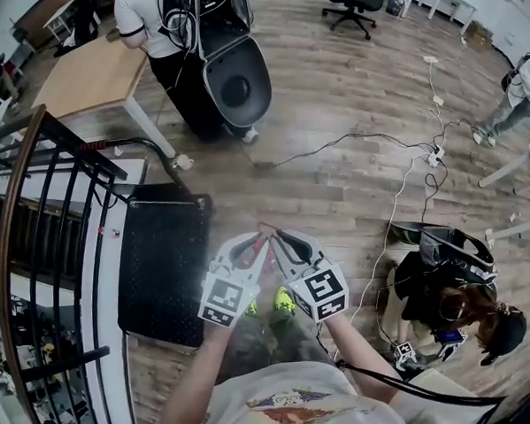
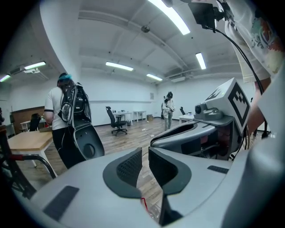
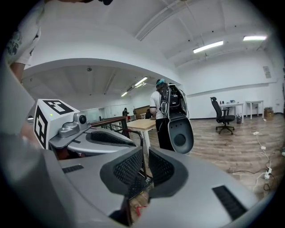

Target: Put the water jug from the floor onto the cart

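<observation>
In the head view a clear water jug [image 1: 245, 336] hangs as a hazy shape under both grippers, above my shoes. Its thin red handle [image 1: 266, 235] runs up between the two gripper tips. My left gripper [image 1: 260, 244] and right gripper [image 1: 277, 241] meet tip to tip over it, each shut on the handle. In the left gripper view the jaws [image 2: 145, 164] stand almost together, with the red handle [image 2: 143, 203] low between them. The right gripper view shows its jaws [image 3: 145, 167] just as close, with the handle [image 3: 137, 209] and clear plastic below. The black flat cart [image 1: 161, 265] lies on the floor just left of the grippers.
A dark metal railing [image 1: 35, 219] curves along the left. A person with a backpack [image 1: 194, 42] stands by a wooden table [image 1: 94, 74] behind the cart. Another person [image 1: 446, 286] crouches at the right, with cables [image 1: 404, 155] on the wood floor.
</observation>
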Motion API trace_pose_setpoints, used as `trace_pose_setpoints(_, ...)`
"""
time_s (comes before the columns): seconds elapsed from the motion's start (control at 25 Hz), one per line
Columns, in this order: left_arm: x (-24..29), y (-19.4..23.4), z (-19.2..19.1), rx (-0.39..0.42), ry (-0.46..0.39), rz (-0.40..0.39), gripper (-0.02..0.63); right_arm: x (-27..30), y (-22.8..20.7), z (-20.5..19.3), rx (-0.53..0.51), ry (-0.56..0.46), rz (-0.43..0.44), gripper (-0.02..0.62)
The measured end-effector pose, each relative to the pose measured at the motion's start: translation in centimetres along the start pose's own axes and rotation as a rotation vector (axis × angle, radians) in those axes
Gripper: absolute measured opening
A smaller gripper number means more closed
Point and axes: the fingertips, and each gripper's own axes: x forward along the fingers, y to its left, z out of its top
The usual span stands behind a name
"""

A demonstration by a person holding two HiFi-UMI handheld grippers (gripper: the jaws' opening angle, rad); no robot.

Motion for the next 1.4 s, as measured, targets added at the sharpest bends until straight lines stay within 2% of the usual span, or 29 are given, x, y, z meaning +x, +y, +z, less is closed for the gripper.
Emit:
trace_pose_setpoints(0.32, 3.9, 1.8, -4.6, -0.02, 0.035, -0.047, 0.028, 3.3, -3.2, -4.4, 0.05, 0.035, -0.09, 0.052)
trace_pose_setpoints(0.56, 4.8, 4.6, -7.5, -0.041, -0.013, -0.034, 0.034, 6.5, -3.6, -6.7, 0.049, 0.034, -0.119, 0.083)
trace_pose_setpoints(0.68, 5.8, 6.4, -10.5, -0.06, -0.021, 0.0, 0.097, 8.7, -4.1, -9.5, 0.046, 0.056, -0.132, 0.087)
trace_pose_setpoints(0.88, 7.8, 7.9, -14.8, -0.057, 0.023, 0.006, 0.123, 11.3, -5.3, -13.5, 0.062, 0.098, -0.154, 0.106)
trace_pose_setpoints(1.08, 9.3, 8.6, -19.7, -0.088, 0.076, -0.004, 0.138, 13.4, -5.8, -17.8, 0.083, 0.138, -0.178, 0.129)
trace_pose_setpoints(1.4, 12.5, 9.2, -26.7, -0.074, 0.13, -0.021, 0.14, 16.1, -7.1, -24.0, 0.097, 0.17, -0.223, 0.129)
